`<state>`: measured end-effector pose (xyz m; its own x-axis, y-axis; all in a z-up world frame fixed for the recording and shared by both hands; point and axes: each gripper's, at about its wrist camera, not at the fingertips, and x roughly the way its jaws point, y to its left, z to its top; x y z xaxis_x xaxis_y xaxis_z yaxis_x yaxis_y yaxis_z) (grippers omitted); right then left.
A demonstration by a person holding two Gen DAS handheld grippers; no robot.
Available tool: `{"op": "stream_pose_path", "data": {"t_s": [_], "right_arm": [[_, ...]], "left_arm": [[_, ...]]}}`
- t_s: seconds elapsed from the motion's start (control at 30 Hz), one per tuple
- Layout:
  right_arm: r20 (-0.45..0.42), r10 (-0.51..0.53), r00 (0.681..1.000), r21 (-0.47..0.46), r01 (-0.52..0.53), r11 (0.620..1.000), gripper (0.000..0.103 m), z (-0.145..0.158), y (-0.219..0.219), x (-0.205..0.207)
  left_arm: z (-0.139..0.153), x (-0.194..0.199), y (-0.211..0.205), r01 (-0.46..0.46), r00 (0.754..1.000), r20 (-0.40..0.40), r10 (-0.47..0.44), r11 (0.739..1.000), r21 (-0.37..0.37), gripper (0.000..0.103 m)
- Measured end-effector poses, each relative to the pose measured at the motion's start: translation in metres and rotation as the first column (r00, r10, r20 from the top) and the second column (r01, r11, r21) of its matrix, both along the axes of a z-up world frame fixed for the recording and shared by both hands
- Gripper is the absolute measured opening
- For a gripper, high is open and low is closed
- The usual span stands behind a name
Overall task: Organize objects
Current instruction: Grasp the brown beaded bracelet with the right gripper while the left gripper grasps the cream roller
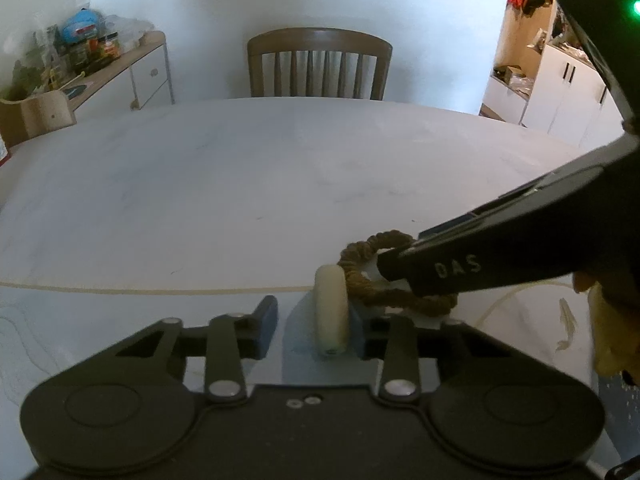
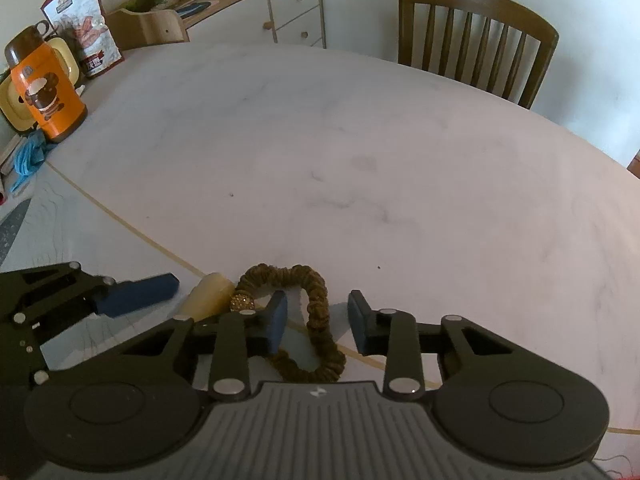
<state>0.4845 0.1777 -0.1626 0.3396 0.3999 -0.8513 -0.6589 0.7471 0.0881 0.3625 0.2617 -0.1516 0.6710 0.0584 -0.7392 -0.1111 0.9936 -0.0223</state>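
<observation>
A cream cylinder (image 1: 330, 312) lies on the white table (image 1: 240, 184) between the fingers of my left gripper (image 1: 312, 324), close to the right finger; the jaws stand open around it. A brown scrunchie (image 2: 316, 312) with a gold bead (image 2: 243, 302) rests just right of the cylinder (image 2: 208, 296). My right gripper (image 2: 319, 324) is open and straddles one side of the scrunchie loop, its left finger inside the loop. In the left wrist view the scrunchie (image 1: 384, 276) is partly hidden under the right gripper's fingers (image 1: 436, 270). One blue left finger (image 2: 138, 296) shows in the right wrist view.
A wooden chair (image 2: 476, 36) stands at the table's far edge. An orange flask (image 2: 40, 84), a snack bag (image 2: 84, 24) and a blue cloth (image 2: 28, 156) sit at the left end. A sideboard (image 1: 132, 68) with clutter lines the wall. A thin gold seam (image 2: 120, 220) crosses the table.
</observation>
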Motion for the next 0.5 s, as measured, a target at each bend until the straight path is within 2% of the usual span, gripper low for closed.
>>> {"op": "stream_pose_path", "data": {"t_s": [0.07,0.2,0.3,0.5], "right_arm": [[-0.002,-0.011,1.000,0.006,0.011,1.000,0.029,0.000,0.001,-0.001],[0.004,-0.015,1.000,0.004,0.015,1.000,0.017,0.000,0.002,-0.007],[0.009,-0.023,1.000,0.010,0.023,1.000,0.012,0.002,0.000,-0.011],[0.003,-0.055,0.998,0.043,0.055,0.998,0.011,0.013,-0.011,-0.020]], "left_arm": [[-0.001,0.000,0.001,-0.001,1.000,0.003,0.001,1.000,-0.009,0.032],[0.000,0.000,0.002,0.011,1.000,0.002,-0.011,0.999,-0.038,0.015],[0.001,0.000,0.001,0.009,1.000,-0.001,-0.009,0.999,-0.040,0.014],[0.006,-0.001,0.002,-0.001,1.000,-0.010,0.000,0.998,-0.069,0.013]]}}
